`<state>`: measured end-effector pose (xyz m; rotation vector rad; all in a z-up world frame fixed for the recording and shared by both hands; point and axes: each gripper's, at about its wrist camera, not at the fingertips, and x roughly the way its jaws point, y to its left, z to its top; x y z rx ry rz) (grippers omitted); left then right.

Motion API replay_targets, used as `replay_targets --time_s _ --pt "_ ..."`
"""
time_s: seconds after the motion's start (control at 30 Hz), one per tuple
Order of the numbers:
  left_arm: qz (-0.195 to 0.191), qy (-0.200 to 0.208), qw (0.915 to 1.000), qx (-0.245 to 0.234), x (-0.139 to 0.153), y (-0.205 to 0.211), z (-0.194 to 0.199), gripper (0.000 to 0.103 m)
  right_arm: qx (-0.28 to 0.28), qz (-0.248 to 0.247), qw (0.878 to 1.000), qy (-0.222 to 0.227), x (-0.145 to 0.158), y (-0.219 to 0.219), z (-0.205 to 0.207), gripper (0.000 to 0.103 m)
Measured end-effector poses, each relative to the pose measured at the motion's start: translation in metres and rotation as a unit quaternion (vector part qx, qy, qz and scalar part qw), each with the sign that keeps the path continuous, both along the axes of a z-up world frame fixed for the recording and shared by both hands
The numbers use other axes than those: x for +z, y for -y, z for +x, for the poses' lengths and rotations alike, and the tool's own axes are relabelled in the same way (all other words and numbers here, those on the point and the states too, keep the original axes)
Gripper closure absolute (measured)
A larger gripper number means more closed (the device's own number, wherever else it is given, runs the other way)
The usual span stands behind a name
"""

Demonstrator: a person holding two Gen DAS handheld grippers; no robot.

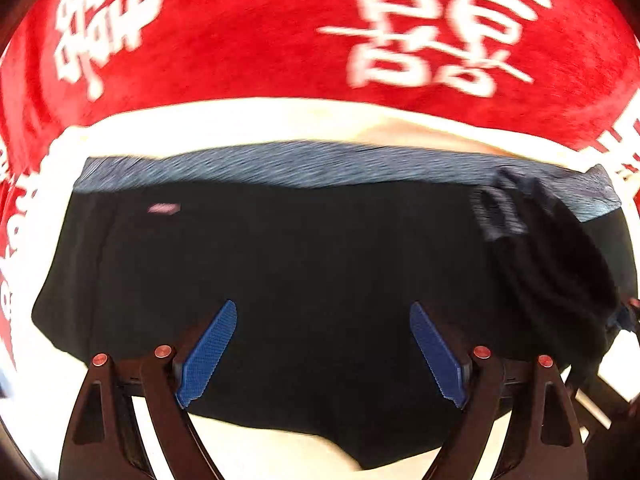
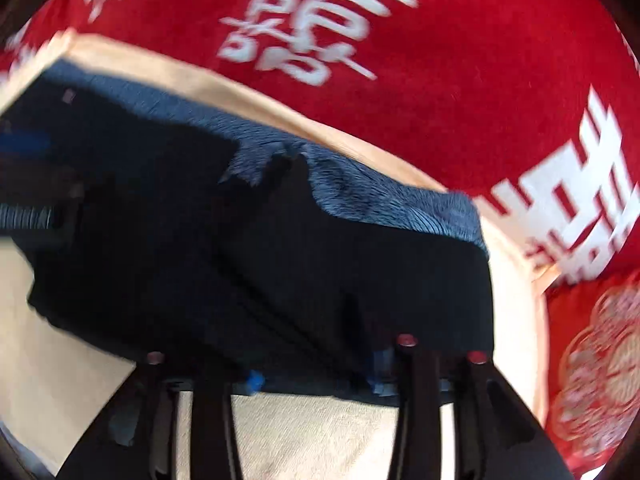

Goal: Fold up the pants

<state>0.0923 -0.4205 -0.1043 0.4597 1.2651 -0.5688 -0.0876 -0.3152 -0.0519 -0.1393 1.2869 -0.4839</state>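
Left wrist view shows my left tool (image 1: 323, 354) spread wide, its blue pads (image 1: 208, 356) apart and gripping nothing, hovering just over the near part of the black pants (image 1: 300, 264). The pants lie flat ahead of it as a compact dark block, with a grey-blue ribbed waistband (image 1: 320, 164) along the far edge and a bunched dark fold off to the right. They rest on a pale table (image 1: 256, 120), and beyond that lies a red cloth with white characters (image 1: 248, 40).

My right tool (image 2: 316, 376) sits at the near hem of the pants; the cloth hides the fingertips, so I cannot tell whether it is gripping or free. The waistband runs away ahead and to the right.

I judge the fabric soft, light and limp, likely to sag and slide off a loose pinch. The best hold looks like the thicker waistband corners or a doubled hem edge, pinched through all layers.
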Motion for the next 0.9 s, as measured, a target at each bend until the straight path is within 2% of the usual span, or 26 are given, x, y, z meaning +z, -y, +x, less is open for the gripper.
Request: replay_targets --time_s 0.07,0.13,0.17,0.2,0.23,0.27,0.3,0.33,0.4,0.43,0.47,0.53,0.57,0.63,0.67,0.7,0.73,0.77,0.8,0.83,0.9 --pt "-0.003 0.0 1.0 0.004 0.003 -0.011 0.004 0.014 0.017 0.026 0.999 0.016 0.015 -0.017 -0.008 0.042" --pt "-0.009 -0.001 1.0 -0.001 0.006 -0.017 0.009 0.014 0.003 0.095 0.995 0.044 0.035 -0.015 -0.021 0.041" --pt "-0.016 -0.005 0.9999 -0.006 0.01 -0.019 0.012 0.014 -0.016 0.144 0.987 0.065 0.042 -0.006 -0.027 0.041" --pt "-0.024 -0.012 0.9996 -0.009 0.015 -0.017 0.014 0.014 -0.057 0.214 0.97 0.096 0.049 0.012 -0.037 0.041" --pt "-0.036 -0.023 0.999 -0.016 0.017 -0.015 0.011 0.014 -0.09 0.259 0.955 0.117 0.051 0.025 -0.042 0.041" --pt "-0.042 -0.029 0.9984 -0.025 0.021 -0.005 0.001 0.014 -0.141 0.315 0.927 0.144 0.05 0.045 -0.052 0.041" --pt "-0.043 -0.033 0.9979 -0.035 0.018 0.0 -0.004 0.014 -0.194 0.367 0.895 0.165 0.043 0.066 -0.061 0.041" --pt "-0.038 -0.039 0.9975 -0.046 0.012 0.004 -0.009 0.014 -0.223 0.399 0.872 0.174 0.036 0.075 -0.067 0.041" --pt "-0.01 -0.053 0.9969 -0.057 -0.012 0.009 -0.018 0.013 -0.285 0.475 0.808 0.199 0.015 0.096 -0.08 0.041" --pt "-0.015 -0.052 0.9974 -0.048 -0.017 0.006 -0.02 0.008 -0.309 0.503 0.779 0.212 0.006 0.103 -0.085 0.041" --pt "-0.03 -0.046 0.9981 -0.026 -0.016 -0.001 -0.017 0.006 -0.325 0.517 0.761 0.221 0.0 0.106 -0.09 0.041" --pt "-0.04 -0.063 0.9971 -0.013 -0.016 -0.017 -0.014 0.005 -0.353 0.539 0.726 0.239 -0.014 0.112 -0.096 0.041" --pt "-0.043 -0.068 0.9967 -0.01 -0.016 -0.021 -0.012 0.005 -0.361 0.546 0.715 0.244 -0.02 0.113 -0.097 0.041" --pt "-0.039 -0.062 0.9972 -0.018 -0.017 -0.027 -0.011 0.005 -0.386 0.559 0.693 0.242 -0.037 0.116 -0.096 0.041" --pt "-0.035 -0.055 0.9975 -0.025 -0.017 -0.025 -0.011 0.004 -0.4 0.566 0.677 0.247 -0.043 0.116 -0.097 0.041" --pt "-0.033 -0.053 0.9977 -0.028 -0.016 -0.027 -0.011 0.003 -0.415 0.576 0.655 0.258 -0.047 0.117 -0.099 0.045" --pt "-0.031 -0.055 0.9977 -0.026 -0.016 -0.029 -0.009 0.001 -0.422 0.581 0.645 0.262 -0.047 0.118 -0.098 0.07" --pt "-0.032 -0.059 0.9975 -0.022 -0.009 -0.024 -0.009 0.001 -0.426 0.584 0.639 0.264 -0.047 0.12 -0.099 0.087" --pt "-0.033 -0.066 0.9972 -0.017 -0.013 -0.025 -0.008 0.001 -0.427 0.581 0.643 0.259 -0.046 0.123 -0.095 0.097" --pt "-0.033 -0.067 0.9971 -0.016 -0.017 -0.025 -0.008 0.001 -0.421 0.573 0.655 0.255 -0.042 0.126 -0.091 0.098" --pt "-0.029 -0.062 0.9975 -0.02 -0.017 -0.029 0.0 0.001 -0.396 0.575 0.664 0.267 -0.027 0.128 -0.087 0.098"
